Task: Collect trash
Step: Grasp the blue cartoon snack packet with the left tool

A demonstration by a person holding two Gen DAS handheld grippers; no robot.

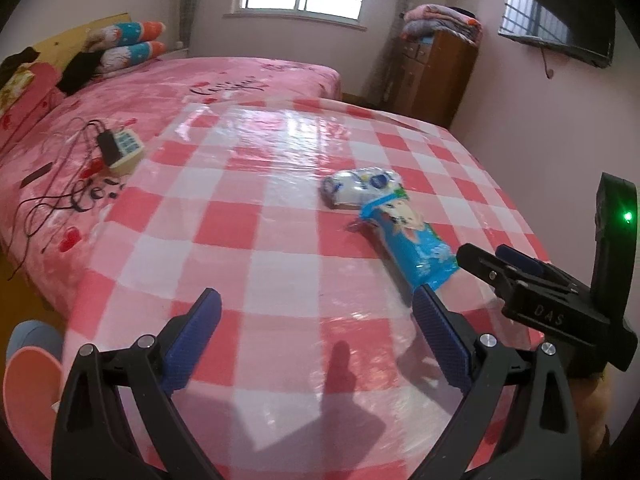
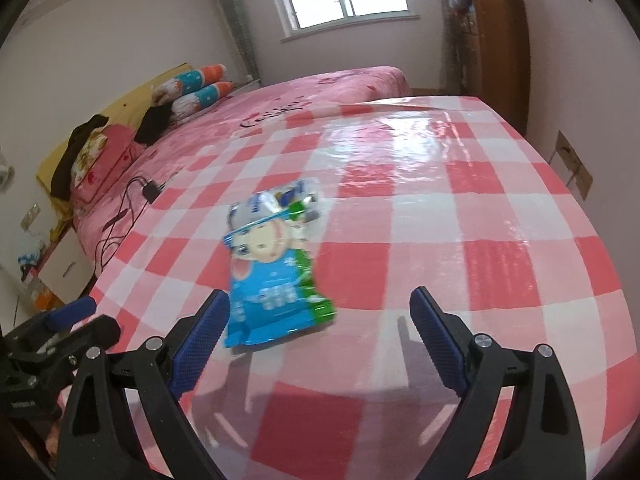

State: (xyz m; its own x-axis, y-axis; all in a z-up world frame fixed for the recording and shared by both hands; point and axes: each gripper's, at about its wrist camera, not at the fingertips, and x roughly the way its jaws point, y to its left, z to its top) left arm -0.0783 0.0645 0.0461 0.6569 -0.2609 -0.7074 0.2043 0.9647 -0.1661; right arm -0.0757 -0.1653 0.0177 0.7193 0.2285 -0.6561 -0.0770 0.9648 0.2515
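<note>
A blue snack wrapper (image 1: 408, 240) with a cartoon face lies on the red-and-white checked table (image 1: 280, 208); it also shows in the right wrist view (image 2: 272, 280). A crumpled silver-and-blue wrapper (image 1: 356, 188) lies just beyond it, also seen in the right wrist view (image 2: 280, 204). My left gripper (image 1: 316, 320) is open and empty, its right finger beside the blue wrapper's near end. My right gripper (image 2: 320, 320) is open and empty, its left finger next to the blue wrapper's near edge. The right gripper also shows in the left wrist view (image 1: 496, 260).
A pink bed (image 1: 140, 92) stands left of and beyond the table, with a power strip and cables (image 1: 116, 148) and pillows (image 1: 128, 44). A wooden cabinet (image 1: 436, 76) stands at the far wall. A pink seat (image 1: 28, 392) is at the lower left.
</note>
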